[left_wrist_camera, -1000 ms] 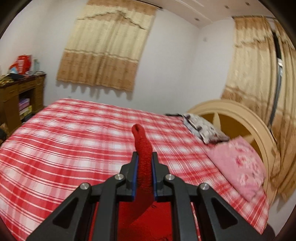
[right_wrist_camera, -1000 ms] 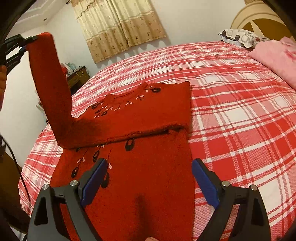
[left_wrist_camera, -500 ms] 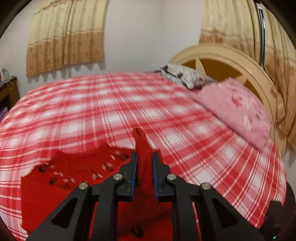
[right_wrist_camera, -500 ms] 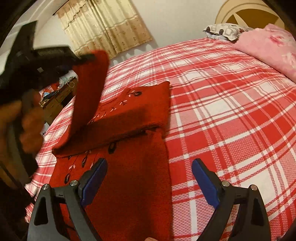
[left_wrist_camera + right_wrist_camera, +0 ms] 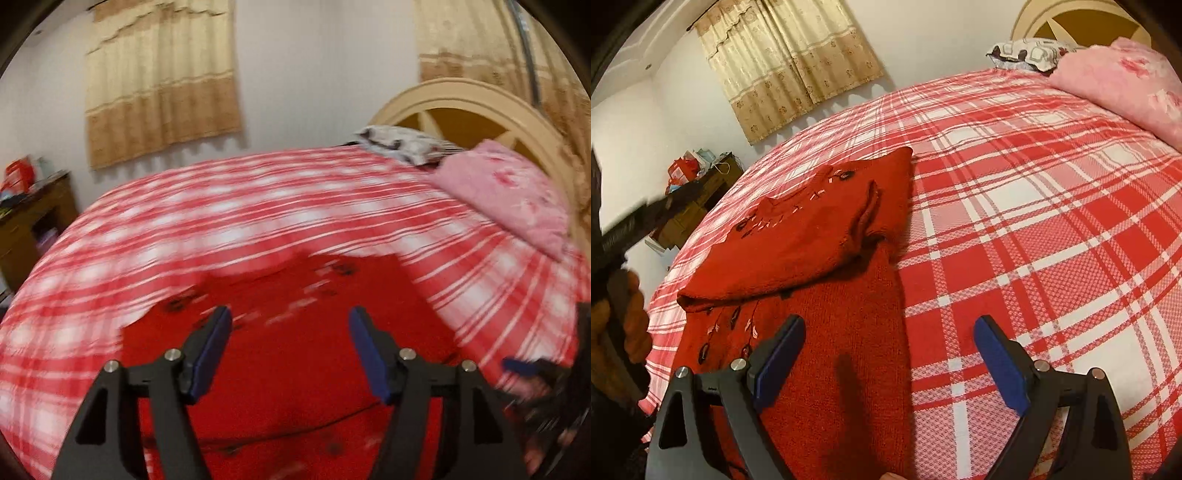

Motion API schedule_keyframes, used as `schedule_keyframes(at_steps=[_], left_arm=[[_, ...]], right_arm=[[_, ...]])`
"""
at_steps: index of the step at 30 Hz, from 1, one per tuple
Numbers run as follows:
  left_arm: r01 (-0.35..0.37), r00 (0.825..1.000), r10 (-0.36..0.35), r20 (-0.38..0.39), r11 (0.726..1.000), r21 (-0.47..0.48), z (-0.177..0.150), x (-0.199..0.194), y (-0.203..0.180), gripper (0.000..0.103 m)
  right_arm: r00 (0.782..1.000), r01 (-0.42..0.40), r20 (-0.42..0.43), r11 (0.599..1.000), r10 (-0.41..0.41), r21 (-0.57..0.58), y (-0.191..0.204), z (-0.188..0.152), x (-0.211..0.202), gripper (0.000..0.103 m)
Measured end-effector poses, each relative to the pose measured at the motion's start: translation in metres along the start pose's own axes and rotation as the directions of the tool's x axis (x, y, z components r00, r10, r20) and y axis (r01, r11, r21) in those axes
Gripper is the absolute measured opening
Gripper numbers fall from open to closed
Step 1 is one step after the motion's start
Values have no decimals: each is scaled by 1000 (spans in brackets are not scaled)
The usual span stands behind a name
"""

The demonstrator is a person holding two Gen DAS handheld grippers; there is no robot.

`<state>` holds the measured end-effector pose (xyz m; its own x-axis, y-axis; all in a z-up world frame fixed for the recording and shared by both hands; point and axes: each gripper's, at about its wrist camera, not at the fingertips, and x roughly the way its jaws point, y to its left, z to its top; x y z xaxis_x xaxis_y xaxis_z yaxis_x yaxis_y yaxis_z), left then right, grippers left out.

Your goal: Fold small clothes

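Observation:
A red knitted sweater (image 5: 798,251) with dark leaf embroidery lies on the red-and-white plaid bedspread (image 5: 1034,221). Its left sleeve (image 5: 864,218) is folded across the chest, the cuff near the right shoulder. My left gripper (image 5: 289,317) hovers low over the sweater (image 5: 295,369) in a motion-blurred view. Its jaws are opening and nothing is between them. In the right wrist view it shows as a dark blur at the left edge, held by a hand (image 5: 631,321). My right gripper (image 5: 889,325) stands open above the sweater's lower right edge, holding nothing.
A pink floral pillow (image 5: 1126,81) and a patterned pillow (image 5: 1023,55) lie against the curved headboard (image 5: 461,99). A wooden dresser (image 5: 698,206) with clutter stands beyond the bed's left side. Beige curtains (image 5: 159,85) hang on the far wall.
My left gripper came down with the sleeve, laid it across the sweater's chest and let go, its jaws spreading apart. The right gripper stayed open and shifted slightly.

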<state>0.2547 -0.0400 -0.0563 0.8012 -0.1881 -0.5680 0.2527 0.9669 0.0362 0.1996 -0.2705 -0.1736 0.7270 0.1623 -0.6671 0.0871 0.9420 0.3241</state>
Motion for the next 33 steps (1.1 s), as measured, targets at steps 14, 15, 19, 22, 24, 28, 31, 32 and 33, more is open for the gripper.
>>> schedule_keyframes(at_steps=[14, 15, 19, 22, 24, 28, 31, 32, 33], left_arm=[[-283, 955, 258, -145, 939, -195, -67, 11, 114, 73], [-281, 956, 255, -146, 940, -194, -69, 12, 113, 74], [-263, 961, 237, -145, 943, -203, -75, 12, 114, 76], [-256, 963, 229, -145, 944, -208, -76, 12, 114, 76], [-262, 961, 235, -144, 943, -204, -76, 12, 114, 79], [-275, 958, 249, -143, 938, -212, -76, 11, 120, 84], [-288, 952, 257, -167, 934, -210, -78, 17, 121, 85], [-294, 949, 260, -178, 933, -207, -79, 19, 122, 85], [-295, 948, 260, -182, 932, -209, -78, 19, 122, 85]], right_arm=[[999, -30, -26, 996, 28, -85, 31, 54, 9, 65], [998, -41, -42, 996, 37, -86, 33, 57, 15, 60], [994, -10, -110, 996, -1, -91, 37, 61, 46, 36], [996, -11, -93, 995, 1, -103, 40, 57, 46, 12], [999, -20, -52, 994, 14, -108, 41, 57, 36, 10], [1000, 20, 7, 995, -19, -99, 33, 62, 21, 9], [998, 27, -62, 995, -33, -97, 25, 59, 36, 9], [996, 43, -78, 994, -51, -102, 24, 57, 43, 10], [993, 45, -104, 994, -55, -99, 22, 54, 48, 13]])
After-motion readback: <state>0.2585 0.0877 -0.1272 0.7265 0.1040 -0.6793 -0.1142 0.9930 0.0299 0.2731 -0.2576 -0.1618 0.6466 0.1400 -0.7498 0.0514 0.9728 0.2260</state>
